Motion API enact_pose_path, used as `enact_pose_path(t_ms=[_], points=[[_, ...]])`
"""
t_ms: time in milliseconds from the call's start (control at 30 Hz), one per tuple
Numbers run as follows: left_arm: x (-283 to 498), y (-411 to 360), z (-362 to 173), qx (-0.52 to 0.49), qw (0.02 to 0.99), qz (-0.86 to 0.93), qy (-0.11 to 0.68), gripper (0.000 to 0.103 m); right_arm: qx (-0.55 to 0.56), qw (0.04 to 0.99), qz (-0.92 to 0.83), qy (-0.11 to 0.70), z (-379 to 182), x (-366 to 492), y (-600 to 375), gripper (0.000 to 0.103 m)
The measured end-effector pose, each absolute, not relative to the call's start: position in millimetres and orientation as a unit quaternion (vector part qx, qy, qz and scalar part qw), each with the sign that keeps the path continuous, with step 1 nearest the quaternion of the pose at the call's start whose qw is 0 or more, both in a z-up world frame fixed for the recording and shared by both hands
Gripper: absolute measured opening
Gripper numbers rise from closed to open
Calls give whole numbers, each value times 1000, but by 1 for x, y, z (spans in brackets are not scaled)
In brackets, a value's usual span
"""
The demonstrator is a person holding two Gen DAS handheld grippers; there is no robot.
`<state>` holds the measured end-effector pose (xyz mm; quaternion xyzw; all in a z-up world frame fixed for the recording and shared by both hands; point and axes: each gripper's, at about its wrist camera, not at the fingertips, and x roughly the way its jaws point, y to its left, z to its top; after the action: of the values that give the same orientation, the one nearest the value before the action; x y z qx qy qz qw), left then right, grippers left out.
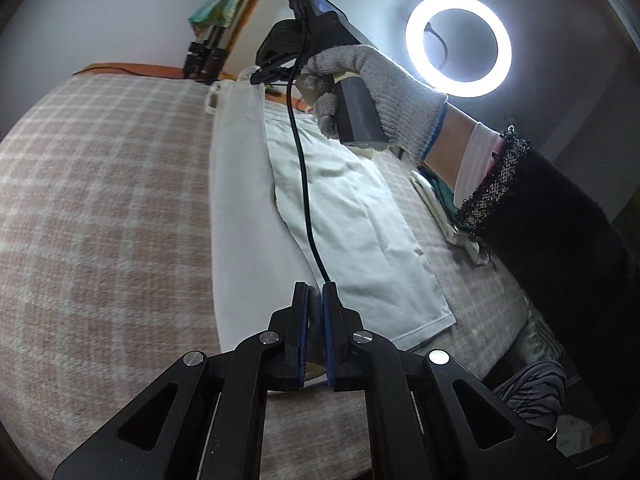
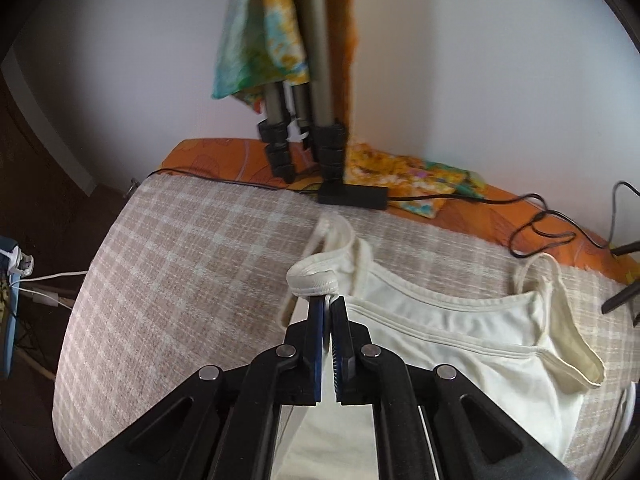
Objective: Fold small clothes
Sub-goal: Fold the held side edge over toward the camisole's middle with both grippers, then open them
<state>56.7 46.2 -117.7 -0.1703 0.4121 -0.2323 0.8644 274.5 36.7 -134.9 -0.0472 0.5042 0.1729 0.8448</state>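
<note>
A white tank top (image 1: 360, 216) lies on the checked blanket (image 1: 100, 200), its left side folded over lengthwise. In the left wrist view my left gripper (image 1: 315, 292) is shut on the folded hem edge at the near end. My right gripper (image 1: 276, 74), held by a gloved hand (image 1: 372, 84), grips the far end. In the right wrist view my right gripper (image 2: 328, 304) is shut on a shoulder strap (image 2: 316, 276) of the tank top (image 2: 460, 340), lifted a little off the blanket (image 2: 180, 280).
A lit ring light (image 1: 458, 46) stands at the right. A tripod (image 2: 304, 120) with a colourful cloth (image 2: 260, 40), a black adapter (image 2: 352, 196) and cables (image 2: 540, 224) sit at the far edge on an orange sheet. More clothes (image 1: 536, 388) lie at the right.
</note>
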Motion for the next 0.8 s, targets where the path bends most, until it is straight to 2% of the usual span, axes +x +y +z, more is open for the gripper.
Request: enact_pose_path(t_ms=[333, 600, 733, 800], points=[[68, 7, -134, -130, 850, -255, 441, 5, -13, 839, 140, 525, -168, 282, -17, 1], [71, 1, -146, -119, 836, -263, 467, 5, -21, 837, 152, 525, -182, 285, -13, 1], [70, -6, -152, -116, 825, -271, 482, 10, -28, 837, 150, 525, -186, 286, -10, 1], [70, -10, -153, -110, 822, -273, 487, 10, -29, 835, 150, 528, -186, 286, -11, 5]])
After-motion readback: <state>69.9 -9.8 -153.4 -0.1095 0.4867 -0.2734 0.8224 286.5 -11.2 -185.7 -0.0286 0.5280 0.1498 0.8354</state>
